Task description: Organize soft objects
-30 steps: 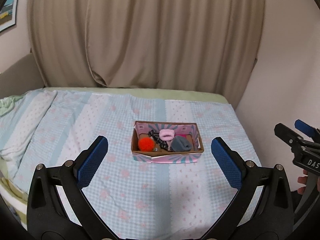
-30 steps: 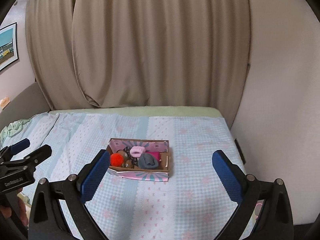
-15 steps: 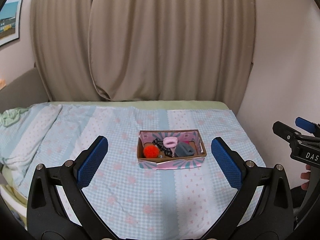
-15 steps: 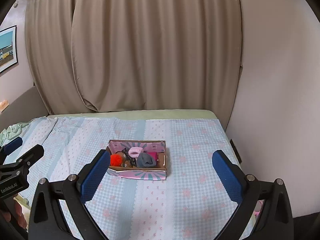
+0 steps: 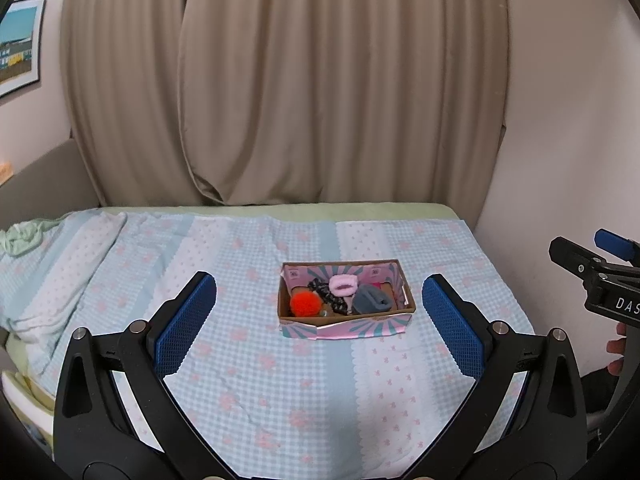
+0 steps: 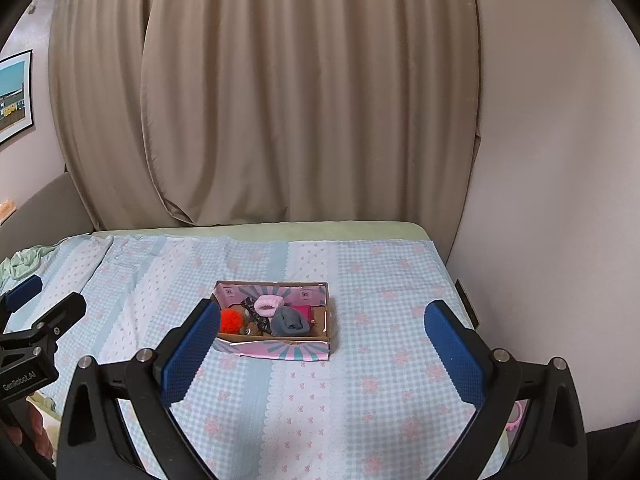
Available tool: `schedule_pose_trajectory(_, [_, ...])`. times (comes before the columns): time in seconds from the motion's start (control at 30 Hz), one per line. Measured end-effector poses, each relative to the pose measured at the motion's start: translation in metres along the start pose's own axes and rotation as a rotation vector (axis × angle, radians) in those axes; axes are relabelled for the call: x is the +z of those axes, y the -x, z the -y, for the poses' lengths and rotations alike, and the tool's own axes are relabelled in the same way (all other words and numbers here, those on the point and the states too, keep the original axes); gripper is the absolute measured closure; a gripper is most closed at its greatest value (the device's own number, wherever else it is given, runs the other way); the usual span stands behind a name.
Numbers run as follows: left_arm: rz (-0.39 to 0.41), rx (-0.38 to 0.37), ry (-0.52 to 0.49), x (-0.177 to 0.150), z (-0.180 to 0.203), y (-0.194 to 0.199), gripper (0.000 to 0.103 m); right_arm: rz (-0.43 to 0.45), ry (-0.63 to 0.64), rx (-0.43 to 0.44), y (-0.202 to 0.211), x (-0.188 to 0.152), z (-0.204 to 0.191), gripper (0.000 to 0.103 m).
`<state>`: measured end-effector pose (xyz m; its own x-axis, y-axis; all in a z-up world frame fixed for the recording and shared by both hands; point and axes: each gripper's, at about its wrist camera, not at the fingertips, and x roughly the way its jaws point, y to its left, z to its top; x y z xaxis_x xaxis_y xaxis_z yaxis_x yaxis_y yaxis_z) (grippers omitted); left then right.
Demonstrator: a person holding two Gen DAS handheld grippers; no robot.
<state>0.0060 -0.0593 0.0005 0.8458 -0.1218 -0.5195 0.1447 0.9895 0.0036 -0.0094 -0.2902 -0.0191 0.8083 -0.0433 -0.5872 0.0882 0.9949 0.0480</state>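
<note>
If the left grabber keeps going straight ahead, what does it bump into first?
Probably the cardboard box of soft things on the bed. The left gripper is open and empty, with the box centred between its fingers; depth is hard to judge.

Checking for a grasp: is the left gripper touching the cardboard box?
Apart. The left wrist view shows the left gripper open, with bedspread visible between its fingers and the cardboard box.

You face a bed (image 5: 280,380) with a light blue checked cover with pink flowers; green sheet edge at its far side. Beige curtains (image 5: 280,80) hang full-width behind it. Plain pale wall (image 6: 560,160) on your right, framed picture (image 5: 20,44) on left wall. Soft even light.
</note>
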Motion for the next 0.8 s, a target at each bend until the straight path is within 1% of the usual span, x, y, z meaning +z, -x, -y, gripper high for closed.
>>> schedule_pose_trajectory(0.8, [0.002, -0.007, -0.021, 0.001, 0.004, -0.013, 0.000, 0.001, -0.007, -0.024, -0.003, 0.007, 0.003, 0.002])
